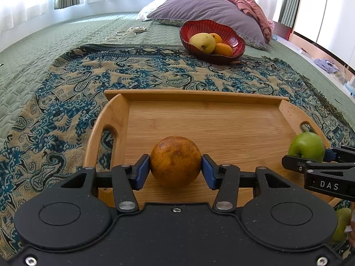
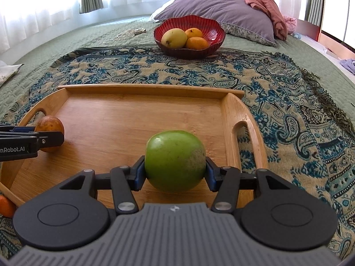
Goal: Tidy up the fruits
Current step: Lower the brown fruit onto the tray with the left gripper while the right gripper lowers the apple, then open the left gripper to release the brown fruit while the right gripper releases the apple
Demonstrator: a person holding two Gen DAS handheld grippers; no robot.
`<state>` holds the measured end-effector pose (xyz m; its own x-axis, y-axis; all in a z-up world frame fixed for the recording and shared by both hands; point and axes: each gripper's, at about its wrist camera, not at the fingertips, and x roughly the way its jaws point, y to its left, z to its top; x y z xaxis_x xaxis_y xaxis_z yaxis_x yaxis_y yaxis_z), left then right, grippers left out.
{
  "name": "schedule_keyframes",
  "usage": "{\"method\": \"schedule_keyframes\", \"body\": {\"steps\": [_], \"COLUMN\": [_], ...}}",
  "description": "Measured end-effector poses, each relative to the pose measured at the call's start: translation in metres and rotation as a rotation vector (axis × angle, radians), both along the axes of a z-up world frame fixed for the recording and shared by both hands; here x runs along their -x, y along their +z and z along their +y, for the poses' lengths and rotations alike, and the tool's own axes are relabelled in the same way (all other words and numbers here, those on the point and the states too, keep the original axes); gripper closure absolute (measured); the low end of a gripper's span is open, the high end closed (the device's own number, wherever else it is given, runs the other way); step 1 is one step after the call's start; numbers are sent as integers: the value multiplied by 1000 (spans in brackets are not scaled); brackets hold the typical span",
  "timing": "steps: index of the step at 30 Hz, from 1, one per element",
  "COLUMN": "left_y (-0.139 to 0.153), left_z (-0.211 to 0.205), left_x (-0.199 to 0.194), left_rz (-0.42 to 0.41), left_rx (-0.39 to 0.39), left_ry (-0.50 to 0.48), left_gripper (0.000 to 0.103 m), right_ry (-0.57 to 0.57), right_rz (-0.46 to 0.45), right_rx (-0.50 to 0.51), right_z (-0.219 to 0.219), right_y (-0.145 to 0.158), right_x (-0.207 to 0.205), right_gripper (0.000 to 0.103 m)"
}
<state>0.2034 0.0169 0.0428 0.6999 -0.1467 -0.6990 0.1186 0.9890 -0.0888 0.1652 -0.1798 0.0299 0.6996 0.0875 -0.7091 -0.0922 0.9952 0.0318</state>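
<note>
My left gripper (image 1: 175, 169) is shut on a mottled orange (image 1: 175, 161), its blue pads (image 1: 143, 170) pressing both sides, just above the wooden tray (image 1: 199, 119). My right gripper (image 2: 175, 173) is shut on a green apple (image 2: 175, 160) over the right part of the same tray (image 2: 124, 115). The apple (image 1: 307, 146) and right gripper (image 1: 310, 160) show at the right edge of the left wrist view; the orange (image 2: 50, 127) and left gripper (image 2: 46, 137) appear at the left of the right wrist view. A red bowl (image 1: 238, 42) (image 2: 214, 30) farther back holds a yellow-green fruit (image 1: 203, 42) and two oranges.
The tray lies on a blue paisley throw (image 1: 66, 84) over a green quilted bed. A purple pillow (image 2: 219, 6) with pink cloth sits behind the bowl. A white cord (image 1: 126, 32) lies far left. Another green fruit (image 1: 342, 223) and an orange fruit (image 2: 6, 206) rest beside the tray's near corners.
</note>
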Motion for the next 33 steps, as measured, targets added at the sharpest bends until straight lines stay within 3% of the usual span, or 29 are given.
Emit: {"method": "schedule_keyframes", "body": {"steps": [27,33], "left_y": [0,0], "left_z": [0,0], "left_x": [0,2], "left_rz": [-1,-7], "left_rx": [-10,-27], "left_ry": [-12,-17], "left_gripper": [54,47], "right_ry": [15,11], "right_rz": [39,33], "right_rx": [30,31], "right_z": [6,6], "right_y": [-2,-1], "right_x": [-4,-2], "right_gripper": [46,36]}}
